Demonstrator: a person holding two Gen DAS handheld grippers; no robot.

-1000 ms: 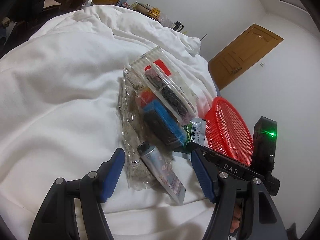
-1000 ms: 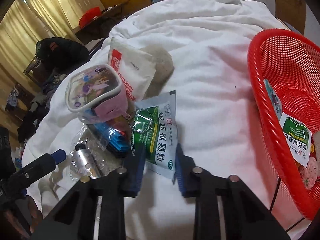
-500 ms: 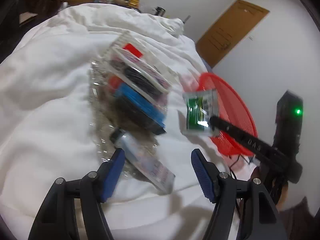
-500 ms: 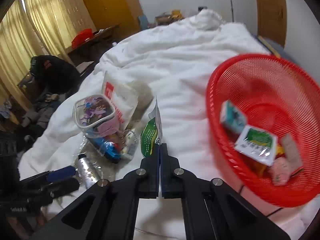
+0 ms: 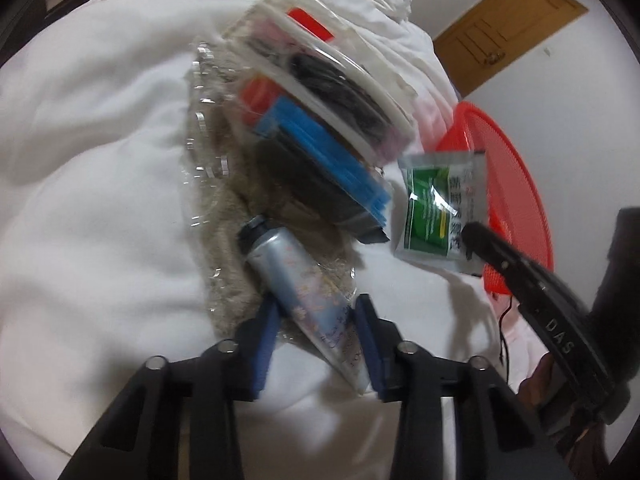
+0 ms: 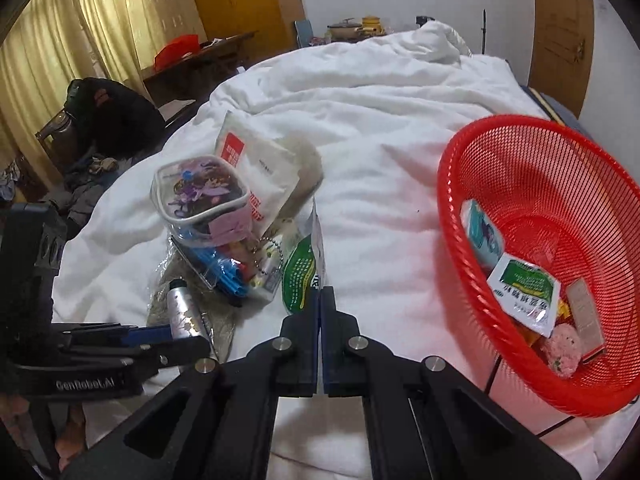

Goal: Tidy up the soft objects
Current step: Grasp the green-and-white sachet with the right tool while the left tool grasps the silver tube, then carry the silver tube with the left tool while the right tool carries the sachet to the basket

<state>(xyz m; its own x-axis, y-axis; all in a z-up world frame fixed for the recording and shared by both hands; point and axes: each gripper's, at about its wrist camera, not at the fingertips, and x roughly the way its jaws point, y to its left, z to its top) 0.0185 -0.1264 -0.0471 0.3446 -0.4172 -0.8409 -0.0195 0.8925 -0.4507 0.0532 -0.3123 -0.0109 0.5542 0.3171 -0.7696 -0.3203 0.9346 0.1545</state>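
Lifting off the bed (image 6: 400,128): green sachet (image 5: 436,204), now clamped in right tongs (image 6: 320,300) beside red basket (image 6: 460,216); left tongs (image 5: 316,320), formerly wide, closing around silver tube (image 5: 296,280), next candidate.

Right gripper (image 6: 320,300) pinching the green sachet (image 6: 301,276) by its lower edge, sachet hanging edge-on above the white duvet (image 6: 380,120); red mesh basket (image 6: 532,184) sitting at right, holding a matching sachet (image 6: 524,296); left gripper (image 6: 176,338) closing around a silver tube (image 6: 182,312).
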